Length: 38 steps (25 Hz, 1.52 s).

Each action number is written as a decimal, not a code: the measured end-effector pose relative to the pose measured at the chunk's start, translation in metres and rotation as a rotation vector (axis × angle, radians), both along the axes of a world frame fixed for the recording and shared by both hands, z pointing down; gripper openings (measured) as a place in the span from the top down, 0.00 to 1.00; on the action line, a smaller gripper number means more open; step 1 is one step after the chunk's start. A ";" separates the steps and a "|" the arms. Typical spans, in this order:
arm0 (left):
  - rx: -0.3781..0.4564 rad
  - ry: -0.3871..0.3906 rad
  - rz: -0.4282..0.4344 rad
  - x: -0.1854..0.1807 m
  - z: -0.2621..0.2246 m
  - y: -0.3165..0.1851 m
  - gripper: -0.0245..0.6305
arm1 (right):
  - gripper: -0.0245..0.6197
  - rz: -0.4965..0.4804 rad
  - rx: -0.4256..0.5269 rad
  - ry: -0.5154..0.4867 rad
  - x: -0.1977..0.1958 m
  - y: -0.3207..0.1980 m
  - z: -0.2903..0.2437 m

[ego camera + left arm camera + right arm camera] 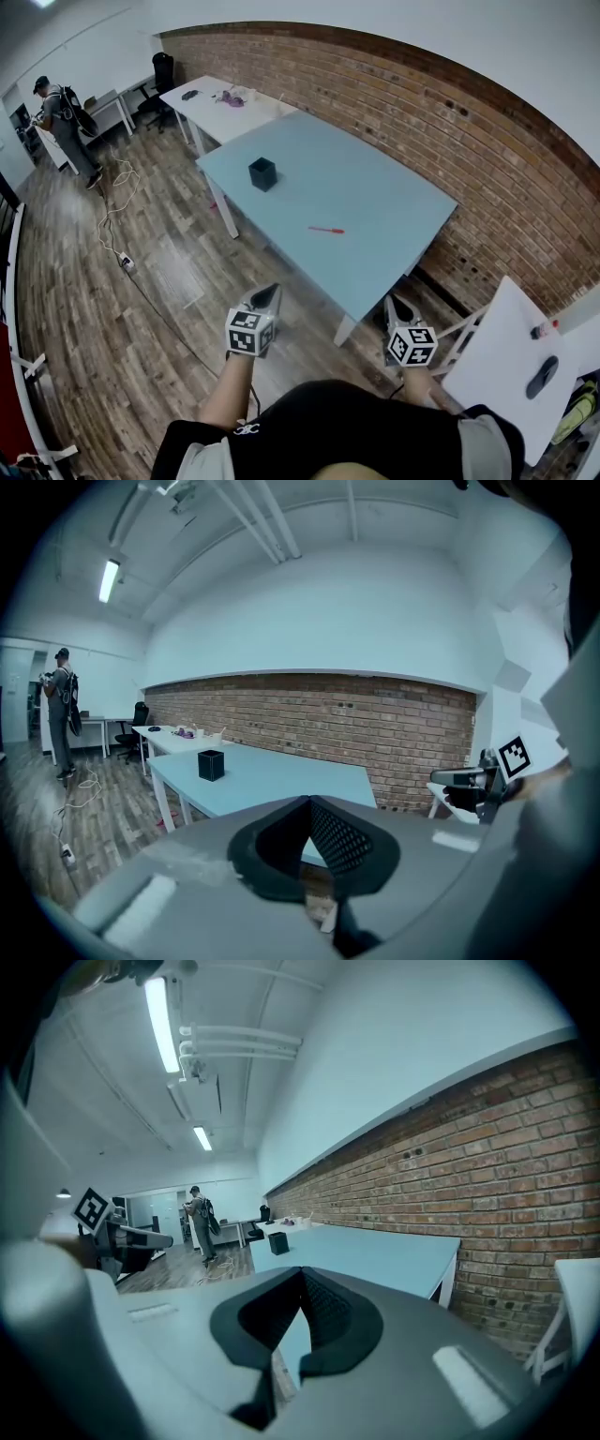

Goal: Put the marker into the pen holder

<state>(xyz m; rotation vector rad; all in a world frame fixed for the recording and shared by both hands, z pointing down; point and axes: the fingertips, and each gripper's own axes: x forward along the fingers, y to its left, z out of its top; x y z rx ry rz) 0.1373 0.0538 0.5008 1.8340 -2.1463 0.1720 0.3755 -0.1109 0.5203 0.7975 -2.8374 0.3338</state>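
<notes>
One wooden floor [84,309] across the whole room. One brick wall [450,131] along the far side. One light-blue worktop [375,202] set against that wall. Two white tables: one [220,108] beyond the worktop's far end, one [492,361] at near right, with small items on each too small to tell. One person [64,122] standing at upper left, well apart from the worktop. One cable [117,234] trailing over the floor beside the worktop's left end.

Two hand-held grippers, both held over the floor, short of the worktop's near edge.
- Left hand-held gripper [271,291]: jaws together, tips meeting, nothing between them.
- Right hand-held gripper [394,304]: jaws likewise closed tight, nothing between them.

Two things on the worktop.
- One black pen holder [262,173]: square, upright, toward the far-left part of the worktop.
- One red marker [327,230]: lying flat near the worktop's middle, nearer the grippers than the pen holder is, well apart from the pen holder and outside it.
</notes>
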 end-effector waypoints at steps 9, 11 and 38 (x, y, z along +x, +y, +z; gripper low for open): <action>0.010 0.028 0.007 -0.010 0.008 0.025 0.96 | 0.95 0.004 0.000 0.033 -0.008 0.025 0.006; 0.020 0.035 0.017 -0.010 0.015 0.031 0.96 | 0.95 0.017 0.007 0.041 -0.003 0.032 0.009; -0.046 -0.055 0.015 -0.171 0.020 -0.098 0.96 | 0.95 -0.055 0.110 0.195 -0.139 -0.111 0.044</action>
